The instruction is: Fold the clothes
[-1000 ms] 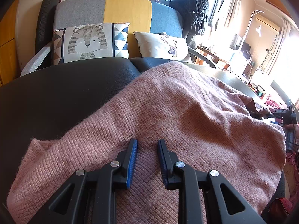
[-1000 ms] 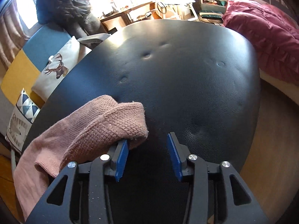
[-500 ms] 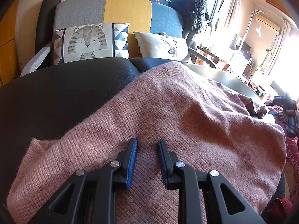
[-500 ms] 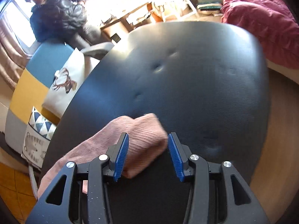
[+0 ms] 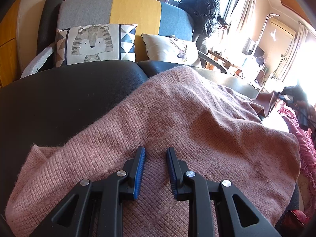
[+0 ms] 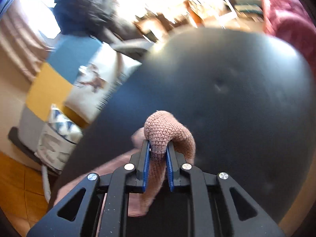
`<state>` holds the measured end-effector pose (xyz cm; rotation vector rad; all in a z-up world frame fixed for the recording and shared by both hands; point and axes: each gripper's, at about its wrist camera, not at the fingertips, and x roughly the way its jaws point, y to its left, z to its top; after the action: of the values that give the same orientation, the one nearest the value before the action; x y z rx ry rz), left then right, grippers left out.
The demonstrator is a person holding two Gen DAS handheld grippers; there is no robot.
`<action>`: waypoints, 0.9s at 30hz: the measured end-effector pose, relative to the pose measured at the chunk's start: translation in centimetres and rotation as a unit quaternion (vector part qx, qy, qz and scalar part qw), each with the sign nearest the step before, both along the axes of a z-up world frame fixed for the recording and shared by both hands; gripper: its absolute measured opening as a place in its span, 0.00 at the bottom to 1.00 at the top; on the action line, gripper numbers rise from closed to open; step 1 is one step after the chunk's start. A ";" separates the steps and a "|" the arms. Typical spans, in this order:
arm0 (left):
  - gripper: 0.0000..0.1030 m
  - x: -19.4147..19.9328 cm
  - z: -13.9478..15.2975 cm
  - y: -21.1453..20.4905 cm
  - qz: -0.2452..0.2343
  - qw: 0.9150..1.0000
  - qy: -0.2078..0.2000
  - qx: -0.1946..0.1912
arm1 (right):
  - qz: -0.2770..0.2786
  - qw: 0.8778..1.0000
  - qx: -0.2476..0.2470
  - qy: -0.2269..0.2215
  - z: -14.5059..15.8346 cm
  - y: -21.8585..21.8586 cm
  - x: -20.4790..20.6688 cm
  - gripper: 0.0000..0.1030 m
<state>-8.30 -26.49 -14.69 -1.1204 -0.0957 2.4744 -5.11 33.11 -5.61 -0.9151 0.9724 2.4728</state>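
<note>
Pinching pink knit sweater (image 6: 167, 132), right gripper (image 6: 158, 154) just closed; no writing legible.

Black padded surface (image 5: 69, 90) fills the foreground, dimpled in the right wrist view (image 6: 221, 86). Behind it a sofa (image 5: 134, 9) with grey, yellow and blue back panels. Tiger cushion (image 5: 92, 43) on the left, pale deer cushion (image 5: 169, 48) beside it to the right (edges nearly touching). Person in a dark jacket (image 5: 205, 13) stands at the bright window. Curtains (image 5: 243, 7) alongside. Crimson ruffled bedding (image 6: 286, 17) at far right.
</note>
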 end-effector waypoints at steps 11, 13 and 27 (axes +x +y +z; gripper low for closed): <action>0.22 0.1 0.0 -0.1 0.000 1.000 -0.002 0.008 | 0.030 0.999 -0.007 -0.045 -8.4 1.1 -0.2 0.18; 0.22 0.1 -0.1 -0.1 0.000 1.000 -0.001 0.007 | -0.019 0.996 -0.053 -0.069 -12.2 3.2 1.7 0.13; 0.22 0.5 0.0 0.3 0.001 1.000 0.003 -0.007 | -0.021 0.993 0.102 -0.050 -6.2 1.0 0.1 0.15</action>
<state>-7.80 -26.17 -14.71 -1.1199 -0.0788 2.4843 -4.99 34.15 -11.78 -0.9303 0.6832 2.4123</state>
